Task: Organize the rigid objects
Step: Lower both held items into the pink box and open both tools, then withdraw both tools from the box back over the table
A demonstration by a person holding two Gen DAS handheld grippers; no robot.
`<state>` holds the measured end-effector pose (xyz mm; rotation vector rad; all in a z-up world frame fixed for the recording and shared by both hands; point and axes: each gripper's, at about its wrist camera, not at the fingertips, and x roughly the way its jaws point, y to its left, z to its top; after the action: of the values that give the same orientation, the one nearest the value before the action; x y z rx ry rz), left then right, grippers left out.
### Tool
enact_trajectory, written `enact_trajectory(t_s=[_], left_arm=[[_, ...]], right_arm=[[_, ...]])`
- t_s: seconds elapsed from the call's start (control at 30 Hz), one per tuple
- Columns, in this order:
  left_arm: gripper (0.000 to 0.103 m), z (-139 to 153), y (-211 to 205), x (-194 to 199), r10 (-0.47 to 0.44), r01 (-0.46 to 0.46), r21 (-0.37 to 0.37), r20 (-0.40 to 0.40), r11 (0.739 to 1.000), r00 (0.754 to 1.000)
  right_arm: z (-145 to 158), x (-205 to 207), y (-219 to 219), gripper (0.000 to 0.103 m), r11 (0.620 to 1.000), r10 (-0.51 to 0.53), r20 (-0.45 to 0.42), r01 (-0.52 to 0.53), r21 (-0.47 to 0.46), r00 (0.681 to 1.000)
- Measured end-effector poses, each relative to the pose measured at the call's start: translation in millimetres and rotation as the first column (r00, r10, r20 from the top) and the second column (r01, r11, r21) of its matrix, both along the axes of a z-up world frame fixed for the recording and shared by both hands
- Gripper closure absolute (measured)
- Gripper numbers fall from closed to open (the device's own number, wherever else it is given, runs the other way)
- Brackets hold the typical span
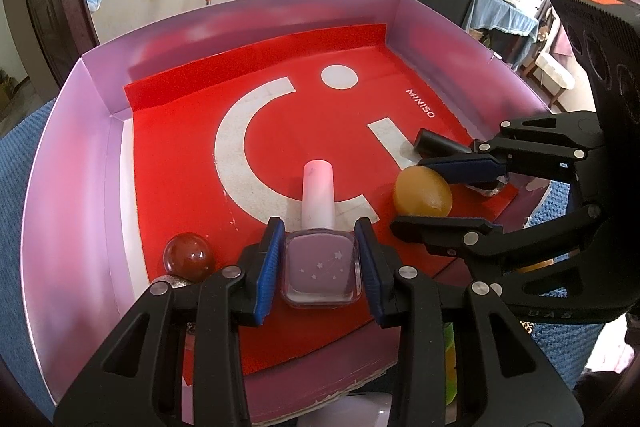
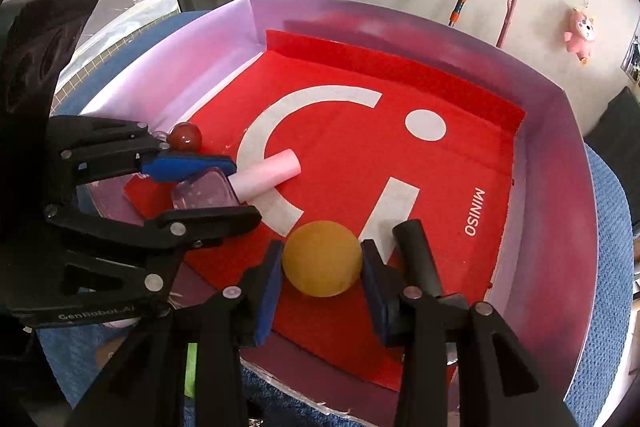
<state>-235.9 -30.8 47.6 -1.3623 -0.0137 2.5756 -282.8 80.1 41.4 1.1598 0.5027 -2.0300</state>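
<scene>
A lilac nail polish bottle (image 1: 320, 267) with a pink cap lies on the red sheet (image 1: 320, 131) inside a lilac box (image 1: 80, 167). My left gripper (image 1: 320, 227) is shut on its glass body, one blue pad on each side. A yellow-orange ball (image 2: 322, 259) rests on the sheet, and my right gripper (image 2: 322, 251) is shut on it, pads touching both sides. In the right wrist view the left gripper (image 2: 236, 189) shows at the left, holding the bottle (image 2: 204, 193). From the left wrist, the right gripper (image 1: 412, 195) straddles the ball (image 1: 422, 197).
A dark red marble (image 1: 188, 253) sits by the box's left wall, close to my left finger. A black cylinder (image 2: 418, 259) lies just right of my right gripper, partly hidden. The box wall (image 2: 560, 227) rises all round. Blue cloth (image 2: 612, 227) lies under the box.
</scene>
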Motion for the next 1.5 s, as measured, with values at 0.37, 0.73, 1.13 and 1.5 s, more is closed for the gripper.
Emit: enact_trajectory(t_s=[0.37, 0.73, 1.13, 1.5], left_arm=[[0.057, 7.0, -4.0, 0.5, 0.014, -0.014, 0.016, -0.028, 1.000, 1.000], [0.045, 14.5, -4.8, 5.9, 0.019, -0.018, 0.027, -0.057, 0.999, 0.998], [0.037, 40.3, -12.0, 36.8, 0.053, -0.047, 0.053, -0.126, 0.997, 0.991], [0.024, 83.2, -22.9, 92.1, 0.142, -0.119, 0.095, -0.284, 0.988, 0.948]], right_arm=[[-0.5, 0.7, 1.4, 0.058, 1.000, -0.004, -0.001, 0.004, 0.001, 1.000], [2.0, 0.8, 3.7, 0.051, 1.000, -0.015, -0.010, 0.015, 0.008, 1.000], [27.9, 21.0, 14.6, 0.036, 0.999, -0.039, -0.070, 0.039, -0.005, 0.997], [72.6, 60.4, 41.9, 0.020, 0.988, -0.124, -0.146, 0.107, -0.115, 0.982]])
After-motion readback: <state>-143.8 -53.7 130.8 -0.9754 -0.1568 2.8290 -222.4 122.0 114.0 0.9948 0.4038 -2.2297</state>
